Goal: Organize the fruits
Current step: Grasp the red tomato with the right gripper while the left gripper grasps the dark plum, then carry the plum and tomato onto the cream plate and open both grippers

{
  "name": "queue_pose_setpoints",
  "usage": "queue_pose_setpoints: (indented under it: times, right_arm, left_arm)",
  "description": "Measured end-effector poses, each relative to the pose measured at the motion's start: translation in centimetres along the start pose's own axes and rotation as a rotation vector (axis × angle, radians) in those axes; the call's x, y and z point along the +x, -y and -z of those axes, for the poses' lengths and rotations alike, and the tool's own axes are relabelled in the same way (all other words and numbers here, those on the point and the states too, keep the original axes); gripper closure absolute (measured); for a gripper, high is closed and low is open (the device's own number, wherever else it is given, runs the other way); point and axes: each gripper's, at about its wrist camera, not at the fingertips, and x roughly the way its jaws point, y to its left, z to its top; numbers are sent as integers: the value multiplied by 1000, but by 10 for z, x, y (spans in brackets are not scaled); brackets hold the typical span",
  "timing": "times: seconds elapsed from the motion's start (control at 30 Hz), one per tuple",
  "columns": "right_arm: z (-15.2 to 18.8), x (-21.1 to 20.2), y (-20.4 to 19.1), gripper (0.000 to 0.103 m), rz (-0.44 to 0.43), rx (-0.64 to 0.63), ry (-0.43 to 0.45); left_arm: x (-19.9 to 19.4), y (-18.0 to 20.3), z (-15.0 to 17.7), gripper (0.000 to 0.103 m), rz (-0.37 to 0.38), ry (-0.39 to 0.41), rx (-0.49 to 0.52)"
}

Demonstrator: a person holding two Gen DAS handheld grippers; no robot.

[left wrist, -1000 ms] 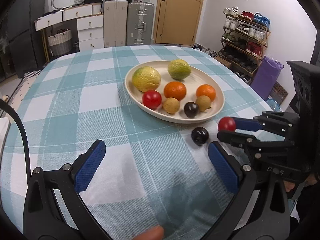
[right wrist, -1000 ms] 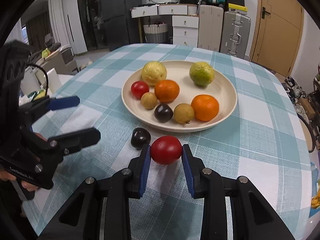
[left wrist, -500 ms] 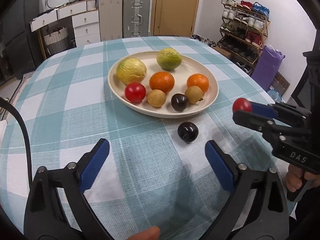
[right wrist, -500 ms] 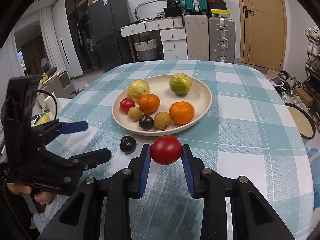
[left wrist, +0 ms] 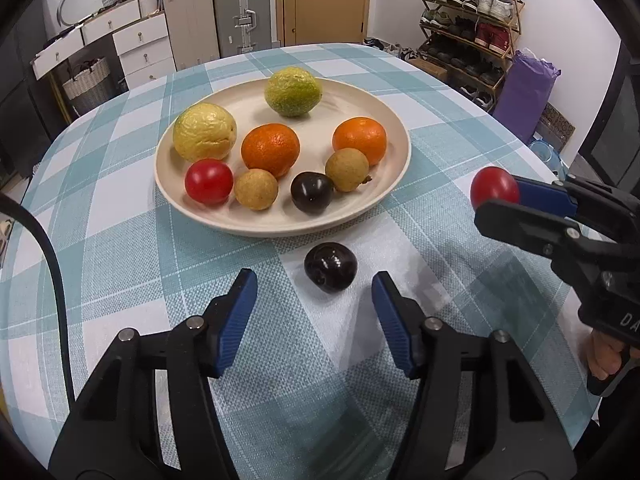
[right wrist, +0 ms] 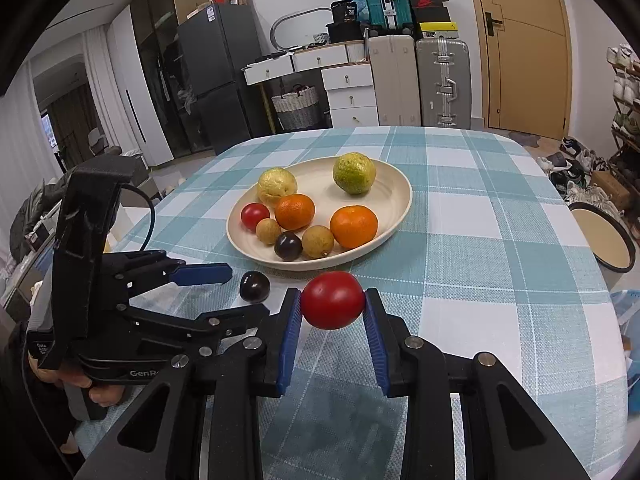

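Dark plum (left wrist: pixel 330 267) — just ahead of left tool (left wrist: pixel 314 300)

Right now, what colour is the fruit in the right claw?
Red, a glossy tomato-like fruit pinched in the right claw; clearest in the right wrist view.

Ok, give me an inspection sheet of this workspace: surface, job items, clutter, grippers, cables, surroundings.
Surface: table under a teal-and-white checked cloth.
Job's things: cream plate holds seven fruits: two oranges, a yellow and a green fruit, a red tomato, two tan fruits, one dark plum. Loose dark plum on the cloth, in front of the plate.
Clutter: nothing seen on the table.
Grippers: left gripper open, the loose plum just ahead of its fingertips, untouched; right gripper shut on held tomato, above the cloth.
Cables: black cable at left.
Surroundings: suitcases, drawers, fridge, door, shoe rack.
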Motion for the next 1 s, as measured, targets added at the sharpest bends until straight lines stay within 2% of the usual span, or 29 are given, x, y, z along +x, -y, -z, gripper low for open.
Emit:
queue_pose_setpoints:
  times: [0.07,0.2,0.23,0.27,0.57,1.0]
  right_arm:
    - [0,0,0,71,2,-1,0]
    - [0,0,0,71,0,-2,7]
    - [0,0,1,71,2,-1,11]
    - [0,0,1,71,1,-1,13]
    - [-2,4,0,71,6,2,7]
    - [-19,2,-2,71,33,-16,24]
  left_arm:
    - [1,0,-1,52,3,4,-1]
    - [0,0,-3,71,27,14,1]
    - [-1,0,-2,79,40,17,1]
    - [-2,-1,-2,80,58,17,-1]
    - [-14,-2,4,80,66,46,-4]
    - [-59,-21,-5,80,61,175,-25]
